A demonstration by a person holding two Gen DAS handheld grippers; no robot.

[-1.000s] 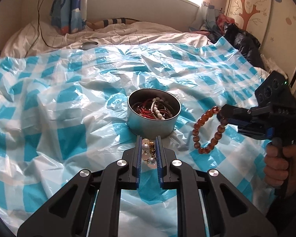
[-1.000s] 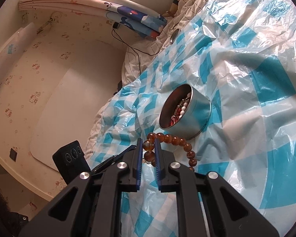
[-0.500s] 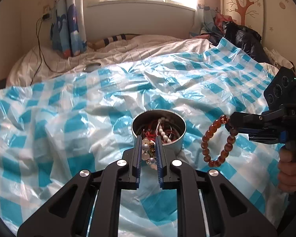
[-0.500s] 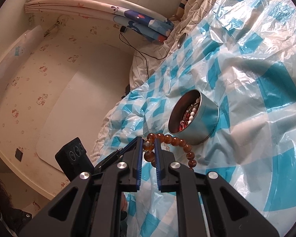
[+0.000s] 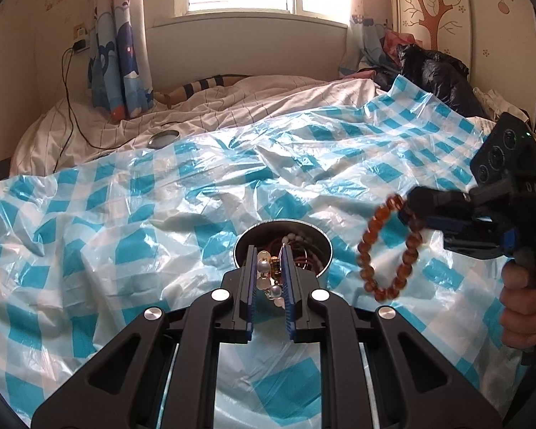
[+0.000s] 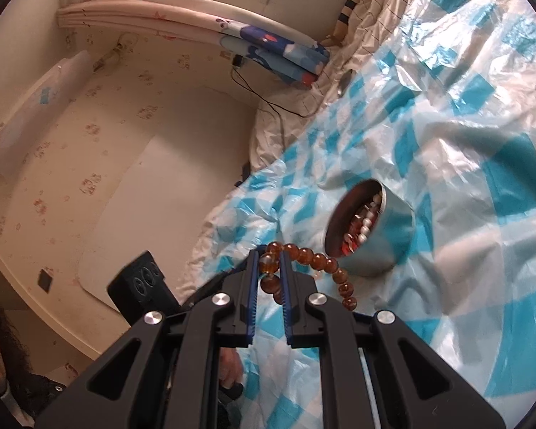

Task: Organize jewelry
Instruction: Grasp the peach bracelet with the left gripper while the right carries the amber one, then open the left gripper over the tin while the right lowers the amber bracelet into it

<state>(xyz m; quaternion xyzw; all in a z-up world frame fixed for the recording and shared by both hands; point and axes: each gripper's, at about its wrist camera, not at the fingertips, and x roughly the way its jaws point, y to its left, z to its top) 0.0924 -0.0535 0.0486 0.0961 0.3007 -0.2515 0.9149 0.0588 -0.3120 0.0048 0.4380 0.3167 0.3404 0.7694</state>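
the left gripper (image 5: 269, 271) pinches a pearl bead strand (image 5: 268, 279) above the near rim of a round metal tin (image 5: 325, 250) holding red and white jewelry. the right gripper (image 6: 269, 268) clamps an amber bead bracelet (image 6: 318, 262), hanging in the air right of the tin, over the blue checkered plastic sheet (image 5: 125, 221).

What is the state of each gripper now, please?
Left gripper: shut on the pearl bracelet.
Right gripper: shut on the amber bead bracelet.

1 tin (image 5: 326, 254), 2 bracelets – amber (image 5: 387, 246) (+ pearl (image 5: 266, 275)).
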